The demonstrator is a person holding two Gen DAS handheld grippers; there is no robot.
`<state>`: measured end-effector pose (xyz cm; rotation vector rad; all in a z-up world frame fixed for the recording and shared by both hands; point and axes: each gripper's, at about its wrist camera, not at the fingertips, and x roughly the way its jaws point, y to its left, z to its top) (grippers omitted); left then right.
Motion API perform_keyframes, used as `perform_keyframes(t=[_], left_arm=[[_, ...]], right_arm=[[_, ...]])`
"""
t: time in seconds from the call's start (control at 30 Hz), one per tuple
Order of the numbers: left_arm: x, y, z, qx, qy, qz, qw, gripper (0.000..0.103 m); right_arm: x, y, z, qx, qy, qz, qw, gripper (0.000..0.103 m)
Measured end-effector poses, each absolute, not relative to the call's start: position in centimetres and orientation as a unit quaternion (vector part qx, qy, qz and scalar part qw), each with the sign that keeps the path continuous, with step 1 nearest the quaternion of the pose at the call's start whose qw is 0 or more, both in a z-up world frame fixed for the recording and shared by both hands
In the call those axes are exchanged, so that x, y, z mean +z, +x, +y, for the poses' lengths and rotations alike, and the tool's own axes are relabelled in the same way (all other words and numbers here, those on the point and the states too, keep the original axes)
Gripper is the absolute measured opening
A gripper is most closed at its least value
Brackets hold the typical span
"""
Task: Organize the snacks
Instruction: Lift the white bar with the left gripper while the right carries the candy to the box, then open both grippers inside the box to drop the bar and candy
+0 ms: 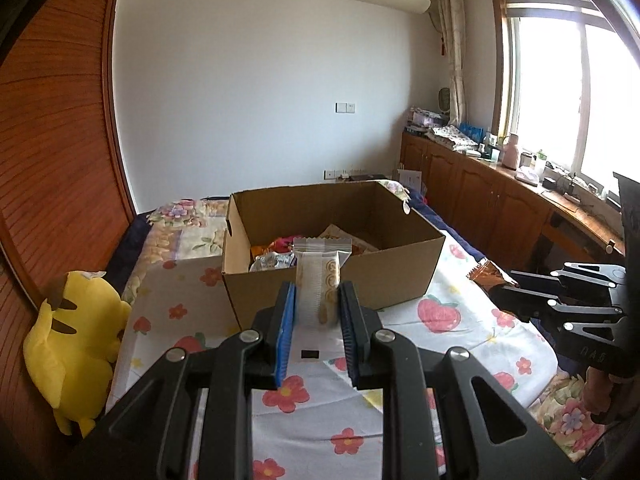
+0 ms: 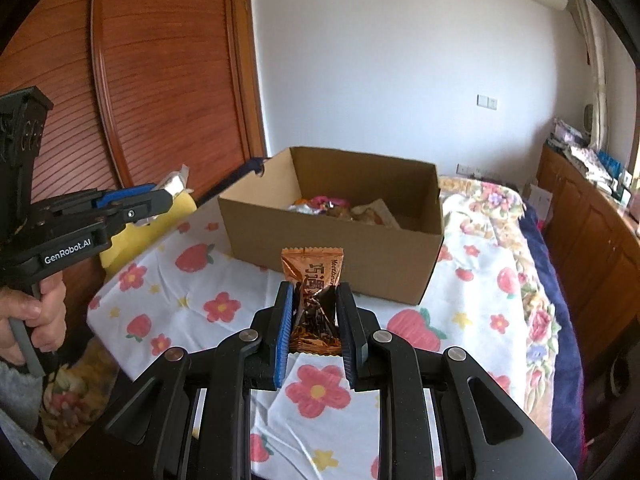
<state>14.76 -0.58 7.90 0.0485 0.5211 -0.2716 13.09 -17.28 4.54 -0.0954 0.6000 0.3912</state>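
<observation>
An open cardboard box (image 1: 400, 268) stands on the flowered bed sheet and holds several snack packs (image 1: 276, 258). My left gripper (image 1: 318, 300) is shut on a clear-and-white biscuit pack (image 1: 320, 280), held upright just in front of the box's near wall. My right gripper (image 2: 316, 300) is shut on an orange-brown candy pack (image 2: 314, 280), held above the sheet in front of the box (image 2: 360, 256). The left gripper (image 2: 160, 200) also shows at the left in the right wrist view, and the right gripper (image 1: 560, 296) at the right in the left wrist view.
A yellow plush toy (image 1: 76, 344) lies at the bed's left edge by the wooden wardrobe (image 1: 48, 140). A wooden cabinet (image 1: 480, 192) with clutter runs under the window at the right. The flowered sheet (image 2: 192, 280) lies around the box.
</observation>
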Motion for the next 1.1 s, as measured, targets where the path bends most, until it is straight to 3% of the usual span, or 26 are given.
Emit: perform_keyframes(t=[0.33, 1.1], left_arm=[[7.8, 17.1, -0.9, -0.137, 0.022, 0.257, 0.957, 0.02], [2.7, 33.9, -2.6, -0.141, 0.015, 0.295, 0.945, 0.02]], right_arm=[[5.7, 14.4, -17.5, 0.191, -0.055, 0.287, 0.937, 0.019], [2.5, 32.2, -16.3, 0.202, -0.066, 0.309, 0.927, 0.019]])
